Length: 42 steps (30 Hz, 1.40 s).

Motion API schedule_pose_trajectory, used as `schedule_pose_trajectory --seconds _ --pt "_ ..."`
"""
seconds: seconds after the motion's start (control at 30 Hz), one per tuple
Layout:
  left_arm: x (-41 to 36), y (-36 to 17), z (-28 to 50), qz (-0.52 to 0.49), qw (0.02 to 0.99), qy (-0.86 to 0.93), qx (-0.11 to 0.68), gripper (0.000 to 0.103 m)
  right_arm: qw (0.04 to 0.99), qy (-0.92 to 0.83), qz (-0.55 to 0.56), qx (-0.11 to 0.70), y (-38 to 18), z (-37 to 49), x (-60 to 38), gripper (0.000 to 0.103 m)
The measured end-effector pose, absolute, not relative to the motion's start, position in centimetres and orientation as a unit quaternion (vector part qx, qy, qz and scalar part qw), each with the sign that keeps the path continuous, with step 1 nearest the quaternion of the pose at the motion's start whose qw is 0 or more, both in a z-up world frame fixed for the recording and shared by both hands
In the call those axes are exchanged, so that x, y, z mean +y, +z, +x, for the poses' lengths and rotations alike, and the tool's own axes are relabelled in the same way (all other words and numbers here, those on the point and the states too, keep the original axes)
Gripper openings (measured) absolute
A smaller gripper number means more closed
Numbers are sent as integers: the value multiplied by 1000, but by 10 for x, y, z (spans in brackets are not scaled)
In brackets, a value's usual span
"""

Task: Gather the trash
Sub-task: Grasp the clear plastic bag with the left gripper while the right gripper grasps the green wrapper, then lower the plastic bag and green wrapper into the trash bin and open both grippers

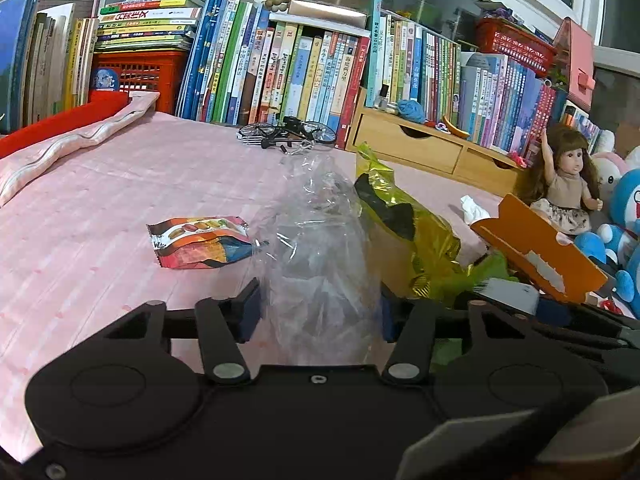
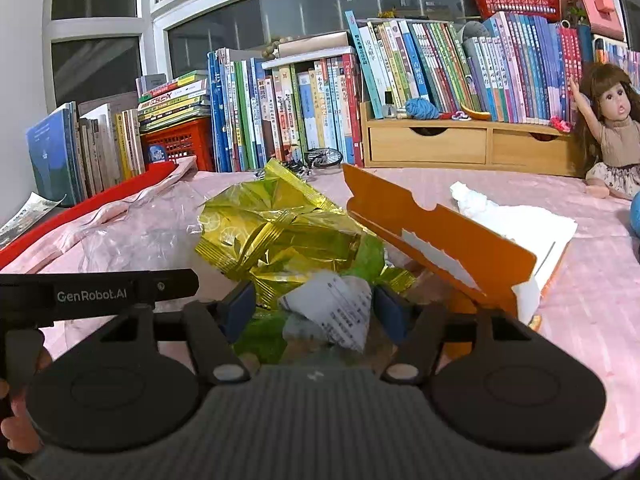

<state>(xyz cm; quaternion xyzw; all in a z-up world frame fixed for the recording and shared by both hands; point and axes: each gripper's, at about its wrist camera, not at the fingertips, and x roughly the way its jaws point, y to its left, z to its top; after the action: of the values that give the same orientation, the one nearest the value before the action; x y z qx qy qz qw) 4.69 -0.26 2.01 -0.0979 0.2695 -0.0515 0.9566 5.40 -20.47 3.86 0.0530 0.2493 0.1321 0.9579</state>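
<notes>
A crumpled clear plastic bag (image 1: 320,240) stands between the blue pads of my left gripper (image 1: 320,314), and both pads press its sides. To its left a colourful snack packet (image 1: 200,242) lies flat on the pink sheet. In the right wrist view my right gripper (image 2: 316,310) is closed on a crumpled printed paper (image 2: 336,308). The right pad touches the paper; the left pad rests against gold and green wrappers (image 2: 276,232) beside it. This trash sits by an orange cardboard box flap (image 2: 432,232). A white tissue (image 2: 472,200) lies behind the flap.
Rows of books (image 1: 280,64) and a wooden drawer unit (image 1: 420,148) line the back. A model bicycle (image 1: 288,132) stands before them. A doll (image 1: 568,184) and blue plush toys (image 1: 624,216) sit at the right. A red and pink folded quilt (image 1: 60,136) lies at the left.
</notes>
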Motion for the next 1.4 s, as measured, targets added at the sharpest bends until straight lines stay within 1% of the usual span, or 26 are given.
schedule_pose_trajectory --seconds 0.03,0.17,0.53,0.8,1.4 --pt "-3 21 46 -96 957 -52 268 50 958 130 52 251 39 54 -204 55" --pt "-3 28 36 -87 961 -52 257 48 961 128 46 242 41 47 -203 52" --pt "3 61 2 -90 972 -56 209 48 969 135 51 201 67 26 -209 51" --pt "7 78 -26 -93 975 -71 191 48 975 146 26 166 84 2 -207 51" --pt "7 85 -81 -61 975 -107 186 48 974 154 33 166 87 -35 -213 51"
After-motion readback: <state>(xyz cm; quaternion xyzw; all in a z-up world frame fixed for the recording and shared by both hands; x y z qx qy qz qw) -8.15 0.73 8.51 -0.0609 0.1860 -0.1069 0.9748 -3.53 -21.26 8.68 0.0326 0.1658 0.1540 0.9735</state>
